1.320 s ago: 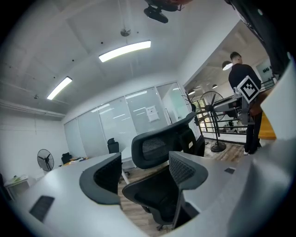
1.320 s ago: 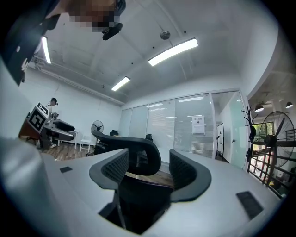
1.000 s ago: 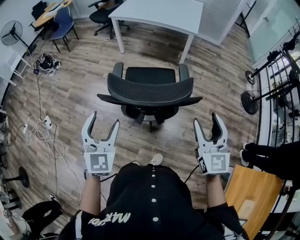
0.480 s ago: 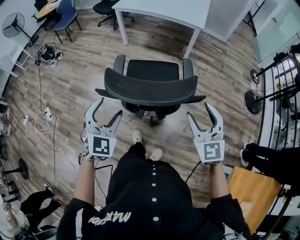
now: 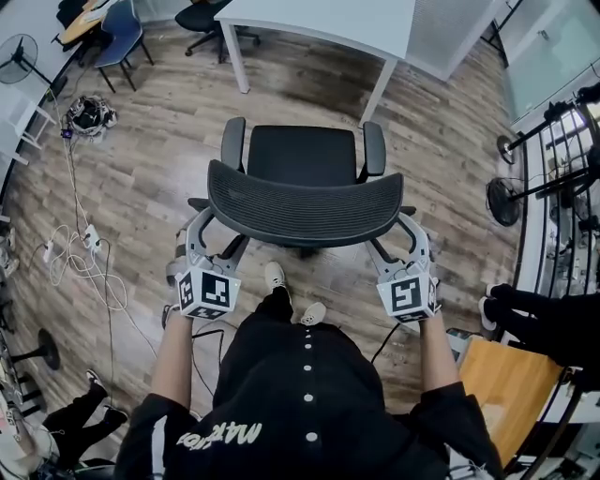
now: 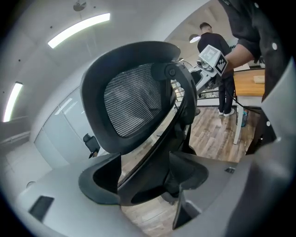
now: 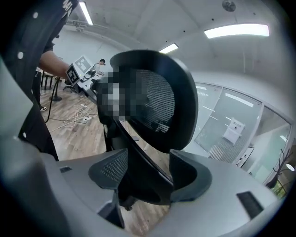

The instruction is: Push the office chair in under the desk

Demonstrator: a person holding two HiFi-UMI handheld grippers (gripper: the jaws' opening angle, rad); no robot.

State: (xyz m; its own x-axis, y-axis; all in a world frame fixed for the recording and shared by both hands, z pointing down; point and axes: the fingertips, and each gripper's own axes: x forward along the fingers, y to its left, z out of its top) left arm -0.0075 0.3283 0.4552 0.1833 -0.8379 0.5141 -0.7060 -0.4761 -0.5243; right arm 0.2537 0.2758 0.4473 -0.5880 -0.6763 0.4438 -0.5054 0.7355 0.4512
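Two grippers gaping wide just behind the office chair (image 5: pixel 300 155), left gripper (image 5: pixel 216 239) and right gripper (image 5: pixel 398 246) each astride a strut (image 6: pixel 152 152) below the backrest (image 5: pixel 305 197); chair not yet under the white desk (image 5: pixel 323 23) beyond it.

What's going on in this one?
A person stands behind a black mesh office chair, a gripper in each hand. The left gripper and right gripper are at the lower corners of its backrest, jaws open with the back frame between them. The chair stands short of the white desk ahead, not yet pushed in.
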